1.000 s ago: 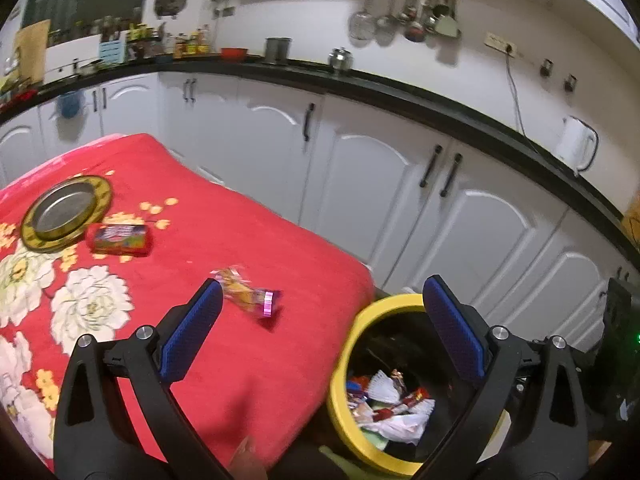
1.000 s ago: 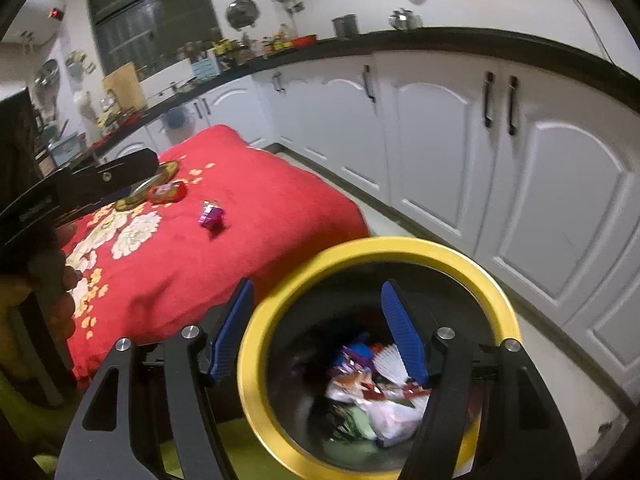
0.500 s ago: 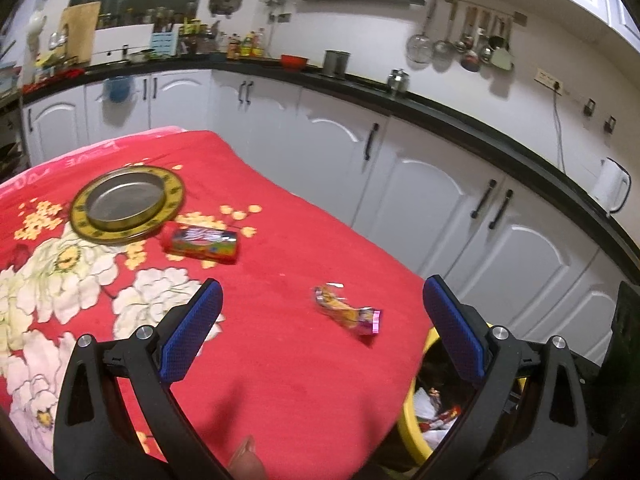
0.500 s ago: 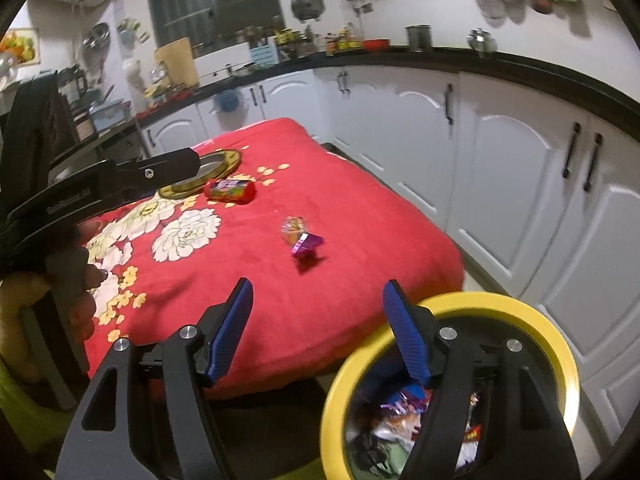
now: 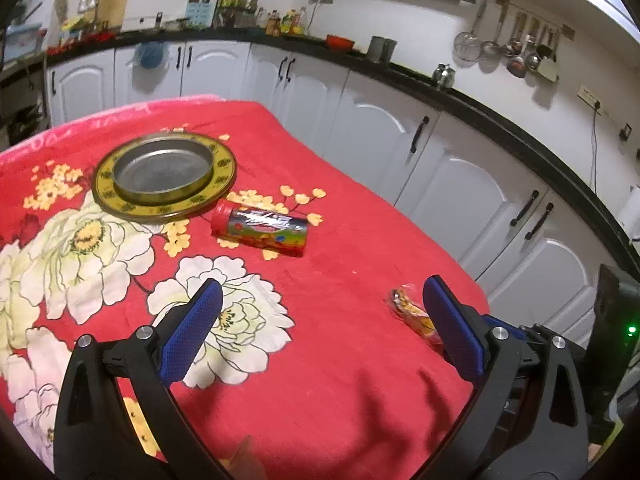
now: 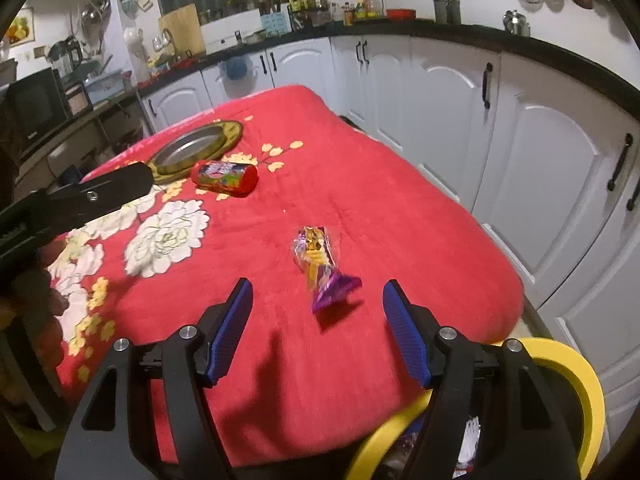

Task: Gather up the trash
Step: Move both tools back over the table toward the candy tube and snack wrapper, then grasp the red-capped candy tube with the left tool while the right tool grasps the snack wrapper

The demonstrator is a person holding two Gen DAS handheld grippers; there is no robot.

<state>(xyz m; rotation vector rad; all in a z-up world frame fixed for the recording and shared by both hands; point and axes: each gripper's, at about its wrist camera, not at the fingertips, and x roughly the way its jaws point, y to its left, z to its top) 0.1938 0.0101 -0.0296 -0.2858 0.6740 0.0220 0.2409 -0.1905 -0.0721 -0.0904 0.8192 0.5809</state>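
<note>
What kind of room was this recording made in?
A home kitchen, most likely: white cabinets under a black countertop, ladles and strainers on a wall rail, and a kettle on the counter.

No lettering is legible: the print on the red-capped tube (image 5: 261, 229) and on the candy wrapper (image 6: 320, 266) is too blurred to read.

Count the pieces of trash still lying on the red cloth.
2. A candy wrapper lies near the cloth's bin-side edge, just ahead of the open right tool. A red tube lies on its side beside the metal plate. Nothing else shows.
</note>
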